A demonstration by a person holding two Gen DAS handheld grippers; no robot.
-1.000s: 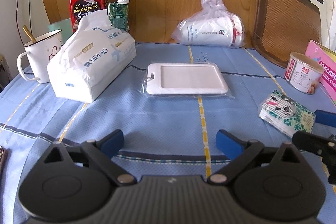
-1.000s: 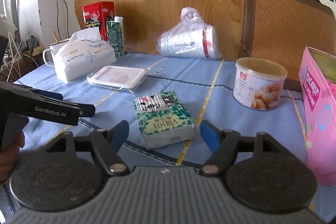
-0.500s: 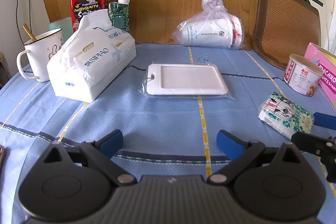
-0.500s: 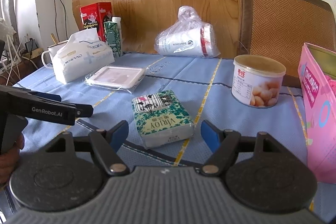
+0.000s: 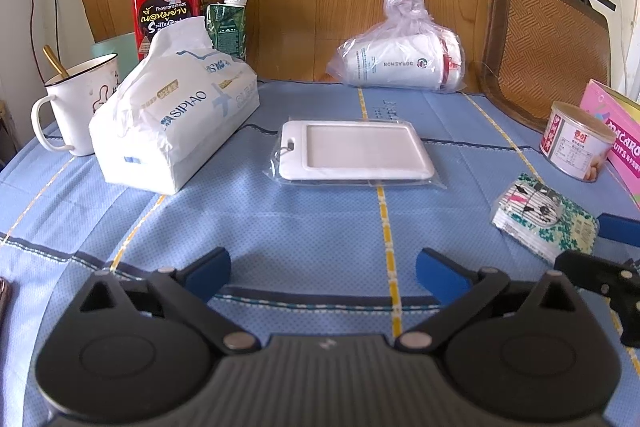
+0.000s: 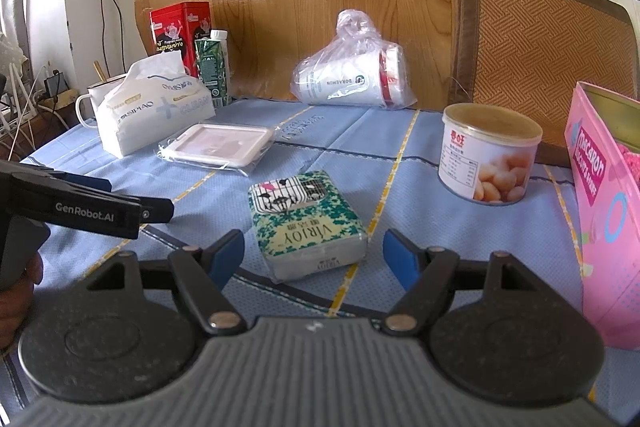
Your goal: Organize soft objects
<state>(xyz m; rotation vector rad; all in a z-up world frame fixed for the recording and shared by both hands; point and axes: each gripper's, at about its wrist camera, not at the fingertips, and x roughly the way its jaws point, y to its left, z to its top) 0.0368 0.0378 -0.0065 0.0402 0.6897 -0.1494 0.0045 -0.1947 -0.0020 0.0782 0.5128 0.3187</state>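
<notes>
Left wrist view: the left gripper [image 5: 323,273], black with blue pads, hovered over a desk [image 5: 320,227] covered in blue cloth with yellow lines. Its jaws were opening, spread wide, with only bare cloth between them. Ahead at the left lay a large white soft pack of tissues printed "SIPIAO" [image 5: 176,119], one tissue sticking up from its top. A white mug with a gold spoon [image 5: 76,103] stood just beside it at the left. Behind the pack stood a red tin [image 5: 168,3] and a green drink carton [image 5: 228,31]. In the middle lay a white flat card holder in clear wrap [image 5: 356,151]. Farther back, a white cup tied in a clear plastic bag [image 5: 404,63] lay on its side. At the right lay a small green floral pocket tissue pack [image 5: 544,219], with a round can [image 5: 576,147] and a pink box [image 5: 620,135] beyond it.

Right wrist view: the right gripper [image 6: 313,259] was released, jaws apart. The small green floral pocket tissue pack [image 6: 306,223] lay flat on the desk, its near end between the blue pads, neither pad touching it. The left gripper [image 6: 120,211] reached in from the left edge, held by a hand [image 6: 18,291]. The round can [image 6: 488,155] stood at the right, beside the pink box [image 6: 604,195].
</notes>
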